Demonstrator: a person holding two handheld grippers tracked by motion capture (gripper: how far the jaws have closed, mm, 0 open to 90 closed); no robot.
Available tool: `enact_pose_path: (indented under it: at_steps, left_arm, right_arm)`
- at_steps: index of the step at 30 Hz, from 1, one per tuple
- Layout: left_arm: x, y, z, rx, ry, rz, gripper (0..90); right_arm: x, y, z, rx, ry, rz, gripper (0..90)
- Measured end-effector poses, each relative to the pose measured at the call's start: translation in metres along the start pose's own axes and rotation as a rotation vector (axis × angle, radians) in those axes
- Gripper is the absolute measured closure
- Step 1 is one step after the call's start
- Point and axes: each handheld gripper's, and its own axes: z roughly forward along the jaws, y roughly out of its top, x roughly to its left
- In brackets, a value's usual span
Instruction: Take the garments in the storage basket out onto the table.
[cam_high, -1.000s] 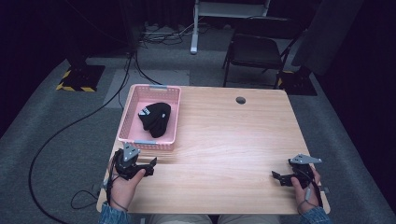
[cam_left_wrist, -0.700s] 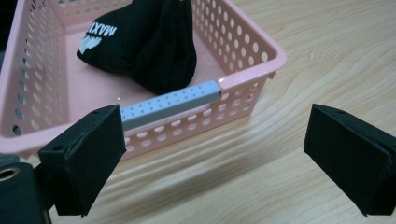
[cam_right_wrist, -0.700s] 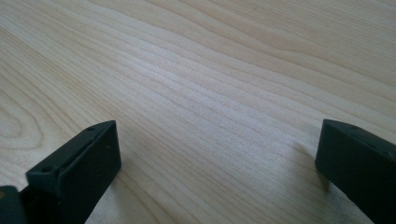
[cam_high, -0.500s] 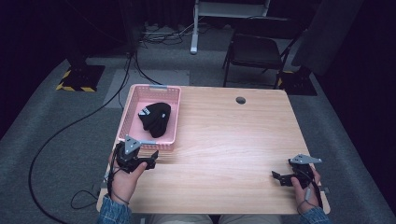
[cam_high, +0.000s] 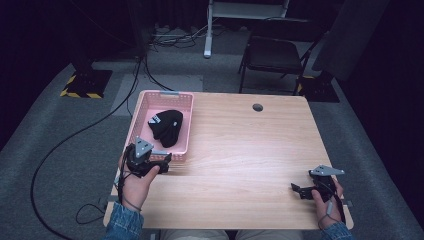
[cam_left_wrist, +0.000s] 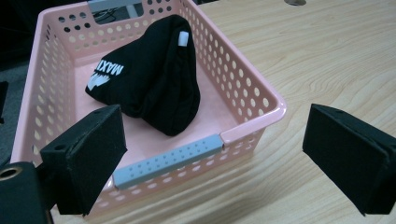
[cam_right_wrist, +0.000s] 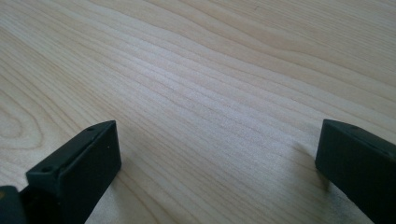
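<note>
The left gripper (cam_high: 161, 161) hangs at the near end of the pink perforated basket (cam_high: 141, 107), its jaws spread wide with nothing between them, as the left gripper view shows. Ahead of it and a little below, just past the grey handle strip (cam_left_wrist: 166, 160) on the basket's near rim, lies the black beanie (cam_left_wrist: 152, 77), folded into a wedge on the basket floor, touching neither long wall as far as I can tell. Its long axis runs away from the gripper toward the far rim, tilted slightly to that gripper's left, with the white-printed cuff end at the left and a small white tag (cam_left_wrist: 182, 38) toward the far end. The right gripper (cam_high: 301, 190) rests well apart at the other near corner of the wooden table (cam_high: 250, 150), jaws likewise spread and empty. The left gripper is clearly the nearer, so the reach into the basket looks to be its job: forward over the rim and down onto the beanie's near, thick fold
</note>
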Motion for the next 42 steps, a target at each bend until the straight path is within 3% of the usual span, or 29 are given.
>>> enact_pose_path:
  at_steps: [18,42]
  left_arm:
    - [0.008,0.033,0.018,0.002,0.005,0.032,5.8]
    - [0.019,0.068,0.044,0.002,0.001,0.031,5.7]
  right_arm:
    - [0.0,0.0,0.0,0.0,0.0,0.0,0.1]
    - [0.0,0.0,0.0,0.0,0.0,0.0,0.2]
